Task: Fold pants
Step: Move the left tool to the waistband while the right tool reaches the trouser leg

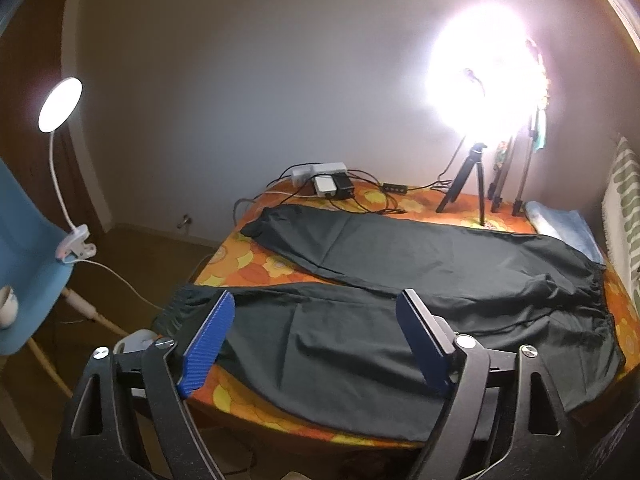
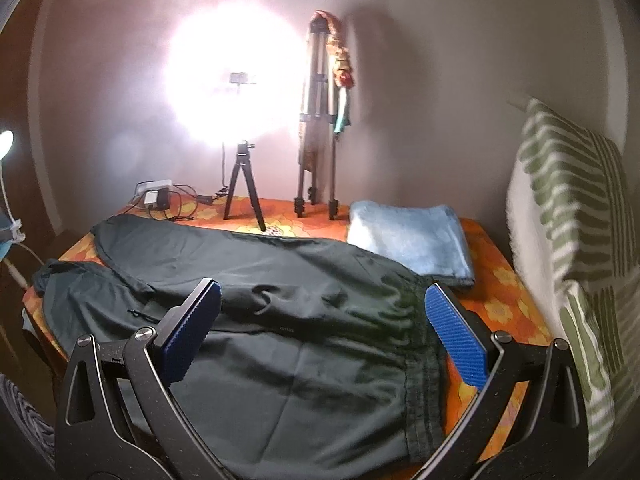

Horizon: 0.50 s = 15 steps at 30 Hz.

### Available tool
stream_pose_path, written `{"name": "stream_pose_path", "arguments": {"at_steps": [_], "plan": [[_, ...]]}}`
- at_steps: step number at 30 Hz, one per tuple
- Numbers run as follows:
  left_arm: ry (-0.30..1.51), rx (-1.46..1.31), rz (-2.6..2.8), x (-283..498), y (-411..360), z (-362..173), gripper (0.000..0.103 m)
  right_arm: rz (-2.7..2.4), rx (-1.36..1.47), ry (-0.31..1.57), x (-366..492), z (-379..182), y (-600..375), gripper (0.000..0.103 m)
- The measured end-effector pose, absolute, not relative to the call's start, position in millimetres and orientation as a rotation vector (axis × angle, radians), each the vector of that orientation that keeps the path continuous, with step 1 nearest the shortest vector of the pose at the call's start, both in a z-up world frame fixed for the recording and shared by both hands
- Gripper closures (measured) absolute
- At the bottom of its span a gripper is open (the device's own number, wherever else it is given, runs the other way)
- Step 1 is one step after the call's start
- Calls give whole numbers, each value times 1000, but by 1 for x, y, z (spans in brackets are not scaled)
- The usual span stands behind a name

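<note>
A plain pale wall backs a table covered with an orange flowered cloth (image 1: 248,268), lit by a glaring ring light (image 1: 480,68) on a small black tripod (image 1: 468,180).

From the left wrist camera, the left gripper (image 1: 316,340) hangs above the near edge of the table with its jaws spread wide and nothing between them. The dark pants (image 1: 400,280) lie flat on the cloth, straight ahead of and beneath the jaws. One leg runs under the gap between the blue pads (image 1: 208,344), its cuff just beyond the left pad. The other leg angles away past the jaw tips toward a power strip (image 1: 320,170) with plugged-in adapters and tangled cables. Well off to the left of the jaws, a white clip lamp (image 1: 60,104) is clamped to a blue chair (image 1: 28,264).

From the right wrist camera, the right gripper (image 2: 324,336) also has its jaws wide apart and empty, poised over the pants (image 2: 280,320). The gathered waistband (image 2: 424,380) lies just inside the right pad, and both legs stretch off beyond the left pad. Past the right jaw tip, a folded light-blue towel (image 2: 408,240) rests on the cloth (image 2: 500,304), touching the pants' upper edge. Farther back, a tall folded tripod (image 2: 316,120) leans at the wall. To the right of the jaws hangs a green-and-white striped fabric (image 2: 572,208).
</note>
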<state>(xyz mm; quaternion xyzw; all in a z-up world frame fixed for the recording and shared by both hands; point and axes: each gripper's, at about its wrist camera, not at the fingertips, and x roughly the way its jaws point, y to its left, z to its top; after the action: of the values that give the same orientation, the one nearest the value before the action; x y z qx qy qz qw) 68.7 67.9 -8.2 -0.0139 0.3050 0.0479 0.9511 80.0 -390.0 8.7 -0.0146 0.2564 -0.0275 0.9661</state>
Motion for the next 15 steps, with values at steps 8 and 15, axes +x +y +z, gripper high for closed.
{"name": "stream_pose_path", "arguments": {"at_steps": [8, 15], "plan": [[677, -47, 108, 124, 95, 5, 24, 26, -35, 587, 147, 4, -387, 0], [711, -55, 132, 177, 120, 23, 24, 94, -63, 645, 208, -7, -378, 0]]}}
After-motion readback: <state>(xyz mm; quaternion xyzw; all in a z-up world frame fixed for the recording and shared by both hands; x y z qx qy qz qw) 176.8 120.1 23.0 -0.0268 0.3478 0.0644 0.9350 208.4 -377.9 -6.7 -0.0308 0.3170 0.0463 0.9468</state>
